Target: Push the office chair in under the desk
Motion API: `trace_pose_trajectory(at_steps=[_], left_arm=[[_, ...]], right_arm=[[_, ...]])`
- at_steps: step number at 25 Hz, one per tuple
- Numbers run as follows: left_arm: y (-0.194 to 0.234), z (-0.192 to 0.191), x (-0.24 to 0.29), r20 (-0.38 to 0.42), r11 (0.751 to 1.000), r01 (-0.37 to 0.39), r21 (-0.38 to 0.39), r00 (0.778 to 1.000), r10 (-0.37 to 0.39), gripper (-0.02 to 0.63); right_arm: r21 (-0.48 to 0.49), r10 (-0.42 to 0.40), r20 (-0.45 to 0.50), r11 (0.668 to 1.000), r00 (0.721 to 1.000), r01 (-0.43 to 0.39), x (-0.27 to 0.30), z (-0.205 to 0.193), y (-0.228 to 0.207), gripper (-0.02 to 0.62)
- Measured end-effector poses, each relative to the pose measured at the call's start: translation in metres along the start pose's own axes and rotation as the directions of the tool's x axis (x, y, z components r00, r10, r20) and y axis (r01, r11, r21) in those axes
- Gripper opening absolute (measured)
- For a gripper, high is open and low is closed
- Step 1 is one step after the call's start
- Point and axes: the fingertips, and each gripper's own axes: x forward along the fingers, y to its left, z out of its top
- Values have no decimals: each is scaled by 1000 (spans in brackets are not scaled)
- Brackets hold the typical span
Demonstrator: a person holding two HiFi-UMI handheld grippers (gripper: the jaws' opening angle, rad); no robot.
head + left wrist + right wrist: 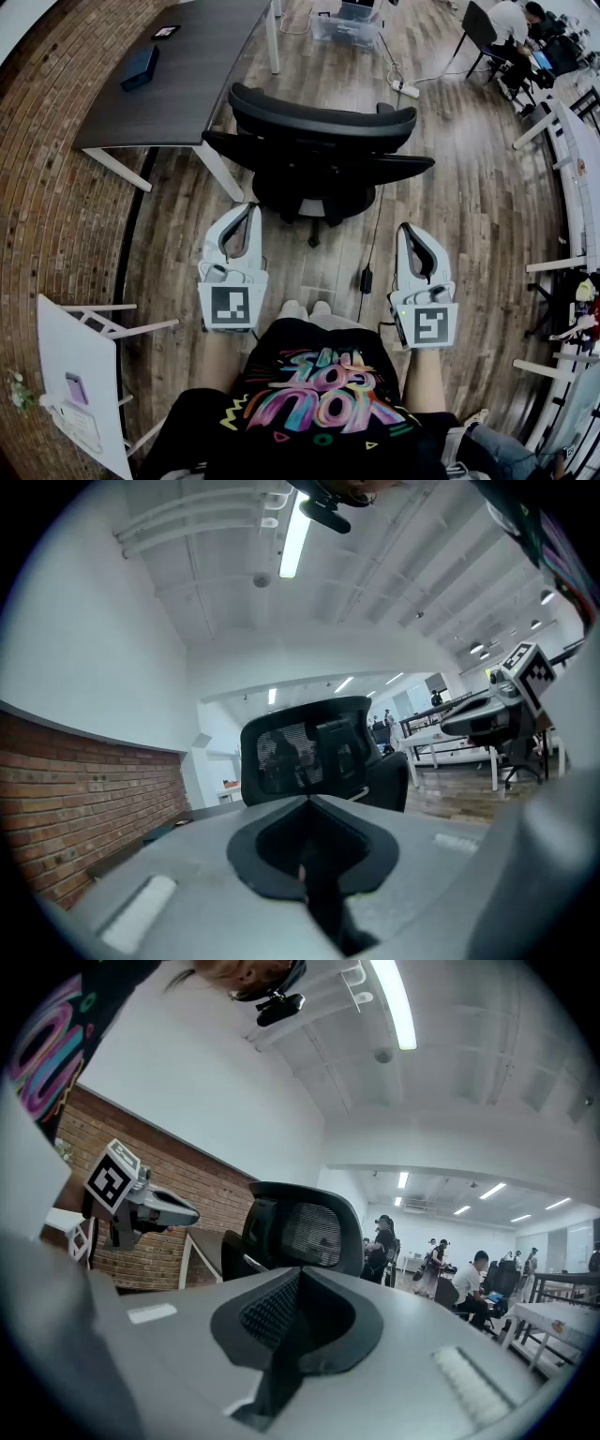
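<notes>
Wood floor (469, 206) had the office chair (323, 127) standing clear beside the desk (187, 66), left gripper (247, 214) and right gripper (411, 232) both clenched empty short of its backrest: approach step, next needed contact, then a shove deskward.

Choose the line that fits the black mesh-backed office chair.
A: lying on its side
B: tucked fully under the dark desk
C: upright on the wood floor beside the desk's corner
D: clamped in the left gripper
C: the black mesh-backed office chair stands upright on the wooden plank floor beside the dark-topped, white-legged desk; the left gripper and right gripper are shut, empty, short of it.
</notes>
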Motion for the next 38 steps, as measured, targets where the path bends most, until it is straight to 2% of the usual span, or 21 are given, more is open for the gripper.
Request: trace_pose_trajectory(at_steps=[5, 10, 14, 17, 20, 24, 26, 34, 38], left_arm=[[1, 3, 3, 12, 1000, 7, -5, 1000, -7, 2], [0, 0, 1, -2, 1000, -21, 8, 1000, 21, 2], [2, 0, -1, -14, 996, -40, 81, 999, 41, 2], [1, -4, -4, -39, 997, -54, 54, 998, 56, 2], [-1, -6, -2, -48, 994, -20, 107, 998, 26, 29], [6, -8, 4, -62, 994, -27, 109, 997, 34, 62], [12, -11, 11, -77, 987, -9, 162, 997, 22, 66], [42, -26, 47, -113, 976, 39, 214, 993, -14, 136], [59, -31, 70, -133, 962, 81, 262, 990, -47, 179]], right_arm=[[-35, -3, 8, 999, 1000, 3, 2, 5, 2, 2], [-64, -12, 0, 998, 1000, 12, 3, -2, -1, 2], [-84, 31, -4, 996, 1000, -31, 7, -7, -4, 3], [-113, 61, 0, 992, 998, -60, 11, -7, -4, 5], [-128, 84, -6, 988, 996, -84, 15, -9, -6, 31], [-127, 118, -42, 984, 992, -123, 26, -16, -7, 75], [-130, 125, -59, 983, 990, -131, 32, -20, -8, 95], [-149, 71, -110, 985, 991, -87, 67, -29, -23, 173], [-158, 60, -108, 985, 992, -77, 84, -31, -36, 205]])
